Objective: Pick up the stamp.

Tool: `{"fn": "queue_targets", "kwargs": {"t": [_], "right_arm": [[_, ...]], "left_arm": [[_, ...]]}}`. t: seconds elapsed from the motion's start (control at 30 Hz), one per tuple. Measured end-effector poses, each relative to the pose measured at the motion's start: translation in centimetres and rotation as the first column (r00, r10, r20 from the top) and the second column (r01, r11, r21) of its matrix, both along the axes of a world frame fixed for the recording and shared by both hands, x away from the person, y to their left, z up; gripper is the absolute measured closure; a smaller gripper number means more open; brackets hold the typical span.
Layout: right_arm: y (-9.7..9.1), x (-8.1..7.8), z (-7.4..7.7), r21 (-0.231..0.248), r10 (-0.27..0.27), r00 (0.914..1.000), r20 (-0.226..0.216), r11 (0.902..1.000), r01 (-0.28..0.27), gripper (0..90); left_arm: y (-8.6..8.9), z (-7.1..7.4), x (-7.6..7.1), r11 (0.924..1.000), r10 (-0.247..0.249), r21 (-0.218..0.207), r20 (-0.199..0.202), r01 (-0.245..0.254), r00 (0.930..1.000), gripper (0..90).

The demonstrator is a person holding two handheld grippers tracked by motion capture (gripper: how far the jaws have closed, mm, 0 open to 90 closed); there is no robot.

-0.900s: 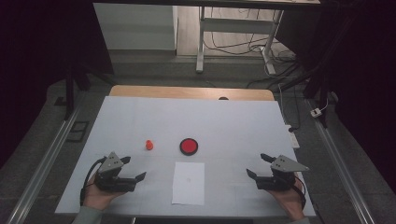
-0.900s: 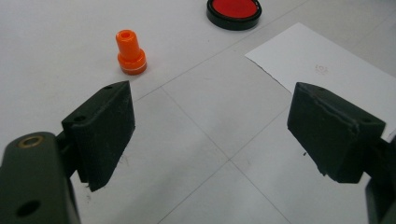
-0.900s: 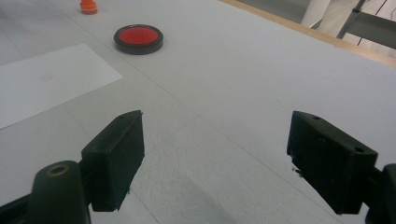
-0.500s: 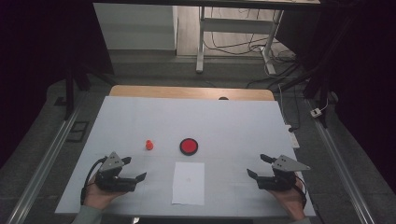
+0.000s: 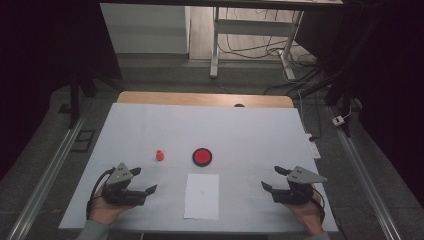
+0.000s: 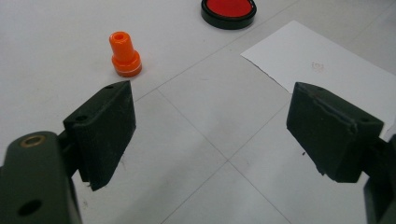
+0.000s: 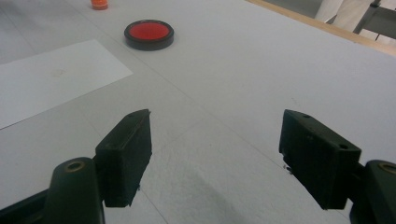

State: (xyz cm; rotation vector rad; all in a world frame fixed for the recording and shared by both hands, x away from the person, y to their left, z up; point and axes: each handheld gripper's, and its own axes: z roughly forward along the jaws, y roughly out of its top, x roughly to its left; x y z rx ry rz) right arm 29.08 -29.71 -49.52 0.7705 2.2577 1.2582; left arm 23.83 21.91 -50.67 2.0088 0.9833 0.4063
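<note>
Claws: I have left gripper (image 5: 142, 181) and right gripper (image 5: 275, 178) both released, empty.
Next: I'd take the orange stamp (image 5: 159, 155), centre-left of the high view, upright by its neck.

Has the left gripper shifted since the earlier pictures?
No. The left gripper sits at the same spot beside the white paper sheet, below the small orange stamp.

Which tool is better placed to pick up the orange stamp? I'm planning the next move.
Left, probably. The left tool sits open at the table's near left, with the orange stamp standing just ahead of it. The right tool, also open, would have to cross the paper sheet and red ink pad.
</note>
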Motion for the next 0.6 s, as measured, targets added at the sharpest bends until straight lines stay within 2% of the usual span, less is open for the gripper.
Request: {"fn": "queue_targets", "kwargs": {"t": [0.23,0.47,0.5,0.6], "right_arm": [[0.3,-0.2,0.2,-0.001,-0.003,0.9999,0.013,1.0,0.003,26.2],[0.0,0.1,-0.1,0.006,0.002,1.0,-0.006,1.0,-0.002,27.0],[0.0,0.1,-0.2,0.016,0.004,1.0,-0.006,0.9999,-0.004,27.2],[0.1,0.0,-0.2,0.003,0.0,1.0,-0.005,1.0,0.0,27.6]], "left_arm": [[-0.2,0.4,0.4,1.0,-0.002,-0.006,0.01,0.002,0.9999,16.7],[-0.4,1.1,1.1,0.9998,0.011,-0.015,0.026,-0.011,0.9996,18.4],[-0.5,1.2,1.2,0.9999,0.01,-0.01,0.025,-0.01,0.9996,18.4],[-0.7,1.3,1.6,1.0,0.005,0.002,0.019,-0.005,0.9998,18.6]]}}
